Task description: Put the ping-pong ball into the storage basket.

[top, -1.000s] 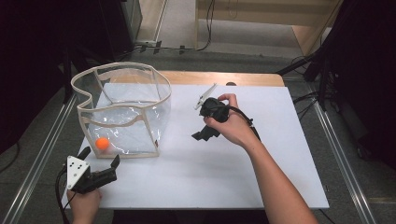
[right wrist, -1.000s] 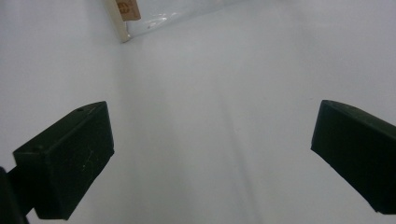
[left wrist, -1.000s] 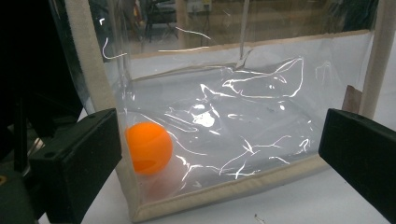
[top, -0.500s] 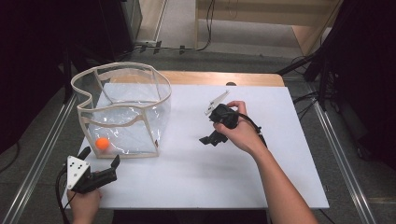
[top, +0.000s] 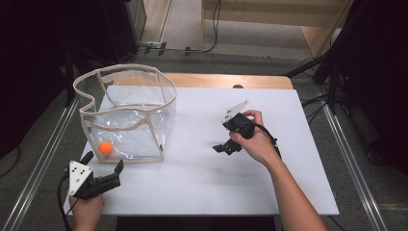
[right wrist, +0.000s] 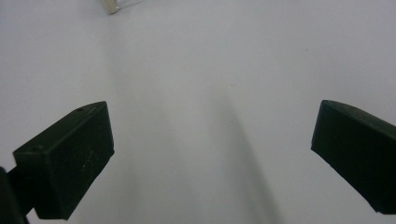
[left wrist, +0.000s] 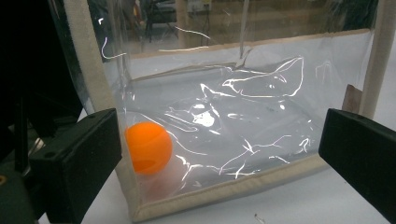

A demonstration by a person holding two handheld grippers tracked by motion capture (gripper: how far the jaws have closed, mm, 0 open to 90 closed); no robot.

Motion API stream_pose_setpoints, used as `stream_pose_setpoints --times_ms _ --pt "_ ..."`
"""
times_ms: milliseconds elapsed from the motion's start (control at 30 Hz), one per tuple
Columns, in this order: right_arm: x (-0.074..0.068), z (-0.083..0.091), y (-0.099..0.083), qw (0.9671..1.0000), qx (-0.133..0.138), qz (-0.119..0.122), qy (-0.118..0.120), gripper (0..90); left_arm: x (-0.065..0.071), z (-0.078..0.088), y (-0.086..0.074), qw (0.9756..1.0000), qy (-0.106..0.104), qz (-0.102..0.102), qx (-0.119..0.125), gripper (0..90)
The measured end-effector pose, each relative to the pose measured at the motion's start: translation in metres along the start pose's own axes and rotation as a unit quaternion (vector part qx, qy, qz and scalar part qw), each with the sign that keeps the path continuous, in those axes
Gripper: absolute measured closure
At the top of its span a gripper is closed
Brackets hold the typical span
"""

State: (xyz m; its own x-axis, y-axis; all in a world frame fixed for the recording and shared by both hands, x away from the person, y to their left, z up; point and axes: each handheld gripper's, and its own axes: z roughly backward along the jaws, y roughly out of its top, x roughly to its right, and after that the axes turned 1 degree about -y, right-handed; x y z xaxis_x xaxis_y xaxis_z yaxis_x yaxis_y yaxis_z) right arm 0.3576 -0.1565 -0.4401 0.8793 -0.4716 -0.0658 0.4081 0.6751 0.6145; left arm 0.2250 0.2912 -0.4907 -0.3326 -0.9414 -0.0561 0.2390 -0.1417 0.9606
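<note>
A clear plastic bag (top: 130,137) with beige trim stands open on the left of the white table (top: 202,178). An orange ball (top: 105,148) lies inside it at the near left corner. My left gripper (top: 104,161) sits at the table's near left corner, open, aimed at the bag's front wall. In the left gripper view the ball (left wrist: 148,147) rests behind the clear wall beside the left jaw, above the bag's bottom trim (left wrist: 224,193). My right gripper (top: 225,148) hangs open over the middle of the table, tilted down at the bare surface (right wrist: 196,70), holding nothing.
A wooden strip (top: 226,81) shows along the table's far edge. Metal rails (top: 346,144) run along both sides of the table. Cables (top: 211,29) lie on the floor beyond. A corner of the bag (right wrist: 109,6) peeks in at the top of the right gripper view.
My right gripper has moved to the right and a little nearer over the table, still open. The left gripper, bag and ball have stayed put.
</note>
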Motion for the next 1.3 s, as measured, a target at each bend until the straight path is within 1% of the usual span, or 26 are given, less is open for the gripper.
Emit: stream_pose_setpoints --times_ms 133,233,300,333,467,700,800,967,1200,1300 --pt "0.000 0.001 -0.008 1.0000 0.006 -0.007 0.001 0.0 0.000 0.000 0.000 1.0000 0.000 -0.001 0.000 0.0" --pt "0.000 0.001 -0.014 0.9999 0.009 -0.005 0.001 0.0 0.000 0.000 0.000 1.0000 0.000 -0.001 0.000 0.0" --pt "0.000 0.002 -0.018 0.9999 0.016 -0.004 0.001 0.0 0.000 0.000 0.000 1.0000 0.000 -0.001 0.000 0.0" --pt "0.000 0.003 -0.019 0.9998 0.018 -0.008 0.001 0.0 0.000 0.000 0.000 1.0000 0.000 -0.001 0.000 0.0" --pt "0.000 0.004 -0.027 0.9996 0.025 -0.010 0.000 0.0 0.000 0.000 0.000 1.0000 0.001 -0.002 -0.001 0.0" --pt "0.001 0.007 -0.041 0.9992 0.035 -0.022 -0.004 0.0 0.000 0.000 0.000 1.0000 0.001 -0.002 -0.002 0.0" --pt "0.001 0.008 -0.047 0.9990 0.035 -0.027 -0.003 0.0 0.000 0.000 0.000 1.0000 0.001 -0.003 -0.002 0.0" --pt "0.001 0.010 -0.055 0.9986 0.041 -0.032 -0.002 0.0 0.000 0.000 0.000 1.0000 0.001 -0.004 -0.002 0.0" --pt "0.000 0.014 -0.066 0.9979 0.053 -0.037 -0.007 0.0 0.001 0.000 0.000 1.0000 0.001 -0.004 -0.002 0.0" --pt "0.000 0.017 -0.072 0.9975 0.056 -0.043 -0.008 0.0 0.001 0.000 0.000 1.0000 0.001 -0.005 -0.003 0.0"
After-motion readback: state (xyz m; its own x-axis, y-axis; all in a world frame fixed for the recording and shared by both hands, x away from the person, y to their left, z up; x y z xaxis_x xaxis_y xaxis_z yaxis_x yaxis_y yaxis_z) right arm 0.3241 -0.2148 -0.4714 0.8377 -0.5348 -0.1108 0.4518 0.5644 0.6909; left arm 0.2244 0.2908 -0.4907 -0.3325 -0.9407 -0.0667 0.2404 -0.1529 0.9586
